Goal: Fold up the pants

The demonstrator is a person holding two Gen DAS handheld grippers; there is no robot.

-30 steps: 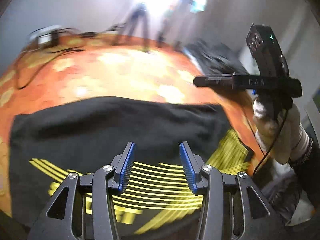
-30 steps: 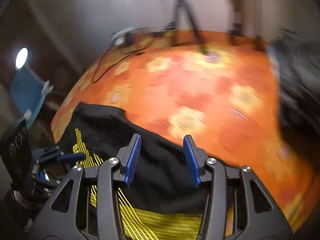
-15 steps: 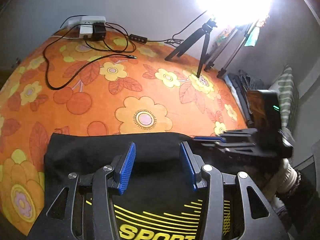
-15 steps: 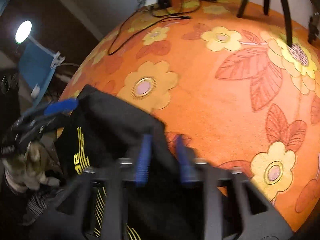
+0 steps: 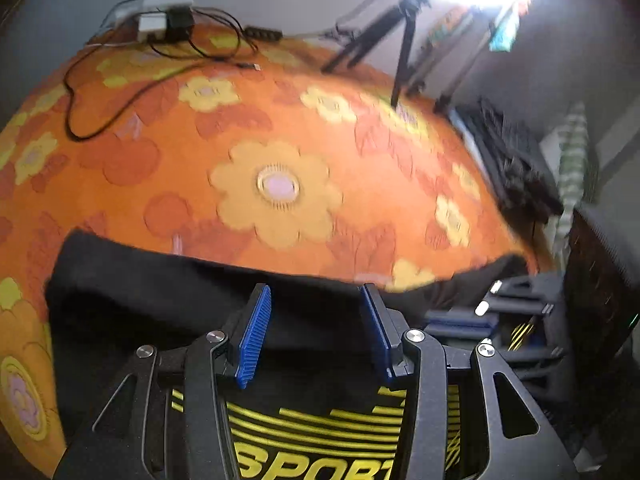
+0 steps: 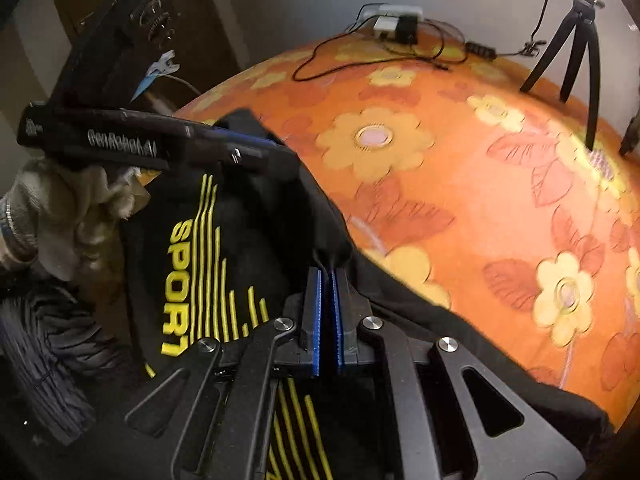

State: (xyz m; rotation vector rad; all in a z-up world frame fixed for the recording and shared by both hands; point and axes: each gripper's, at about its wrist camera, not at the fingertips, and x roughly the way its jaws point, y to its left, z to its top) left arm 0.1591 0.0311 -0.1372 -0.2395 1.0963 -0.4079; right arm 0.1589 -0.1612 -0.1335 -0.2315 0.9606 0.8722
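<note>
The black pants [image 5: 160, 304] with yellow "SPORT" lettering lie at the near edge of an orange flowered bed [image 5: 280, 152]; part of the cloth hangs off the near side, toward the person.

Right tool [image 6: 328, 304]: clenched, blue pads nearly touching, with a ridge of the pants' black fabric pinched between them. The cloth rises to the pinch, so this edge appears lifted off the bed.

Left tool [image 5: 316, 336]: released, jaws standing well apart, black cloth showing between and beneath them. From the left view it cannot be told whether the fingertips touch the fabric. In the right view the left tool [image 6: 224, 148] sits at the far corner of the same upper edge, with cloth at its tip.

Governing relation: the pants' upper edge runs crosswise between the two tools, right tool gripping one end, left tool at the other but not gripping. Judgement: the left tool must close on its corner before the edge can be carried over evenly; lifting on one grip alone risks a skewed fold.

Cables [image 5: 132, 92] and a tripod [image 5: 404, 40] stand at the far side, well apart from the pants.
</note>
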